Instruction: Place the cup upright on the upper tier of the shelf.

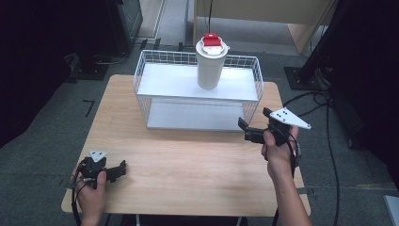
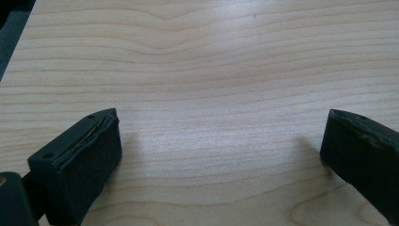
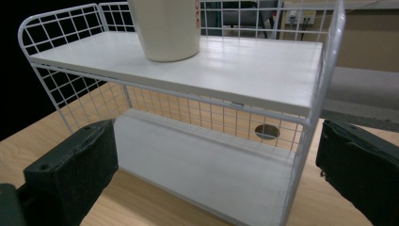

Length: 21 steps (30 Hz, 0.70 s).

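Observation:
A cream tumbler (image 1: 209,66) with a red lid stands upright on the top shelf of a white wire rack (image 1: 197,101) at the back of the wooden table (image 1: 188,169). My right gripper (image 1: 244,129) is held open just off the rack's front right corner, nothing between its jaws. The right gripper view looks at the rack (image 3: 263,80) from close by, with the tumbler's base (image 3: 164,33) at the upper left and my right gripper (image 3: 216,174) wide apart. My left gripper (image 1: 121,168) rests low at the table's front left, open over bare wood (image 2: 216,70), jaws spread (image 2: 221,155).
The rack's lower shelf (image 3: 202,165) is a bare white board. A round hole (image 3: 267,132) shows in the tabletop behind the rack. Dark equipment stands and cables (image 1: 324,99) lie on the floor to the right and at the back left.

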### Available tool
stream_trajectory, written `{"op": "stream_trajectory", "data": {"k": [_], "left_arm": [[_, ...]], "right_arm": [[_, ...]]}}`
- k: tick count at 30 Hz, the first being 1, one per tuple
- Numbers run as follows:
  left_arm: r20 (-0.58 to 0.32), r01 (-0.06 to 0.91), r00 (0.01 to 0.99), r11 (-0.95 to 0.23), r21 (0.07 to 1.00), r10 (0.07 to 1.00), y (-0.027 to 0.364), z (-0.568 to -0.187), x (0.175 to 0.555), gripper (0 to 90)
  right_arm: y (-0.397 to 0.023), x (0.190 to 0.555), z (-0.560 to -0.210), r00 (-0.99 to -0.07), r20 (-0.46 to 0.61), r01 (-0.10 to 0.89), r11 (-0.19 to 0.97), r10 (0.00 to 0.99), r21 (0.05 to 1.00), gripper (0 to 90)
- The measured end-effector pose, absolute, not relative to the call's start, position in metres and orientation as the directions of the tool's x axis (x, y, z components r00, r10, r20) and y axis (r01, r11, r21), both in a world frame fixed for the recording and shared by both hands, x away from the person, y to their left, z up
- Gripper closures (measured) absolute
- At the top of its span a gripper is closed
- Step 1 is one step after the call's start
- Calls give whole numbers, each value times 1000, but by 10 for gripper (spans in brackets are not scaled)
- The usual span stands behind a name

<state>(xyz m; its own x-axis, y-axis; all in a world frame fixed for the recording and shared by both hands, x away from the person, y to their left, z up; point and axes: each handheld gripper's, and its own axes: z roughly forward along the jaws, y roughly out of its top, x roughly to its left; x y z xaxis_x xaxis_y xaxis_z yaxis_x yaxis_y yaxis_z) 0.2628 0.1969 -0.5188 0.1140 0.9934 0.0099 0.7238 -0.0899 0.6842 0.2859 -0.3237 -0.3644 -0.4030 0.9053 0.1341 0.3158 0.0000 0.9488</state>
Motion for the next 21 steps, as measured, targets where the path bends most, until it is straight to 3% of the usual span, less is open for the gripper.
{"op": "stream_trajectory", "data": {"k": [21], "left_arm": [[9,723,113,-89,685,994,197,-519,263,0]], "right_arm": [[-366,245,-424,-284,148,369,-34,947,929,0]]}}
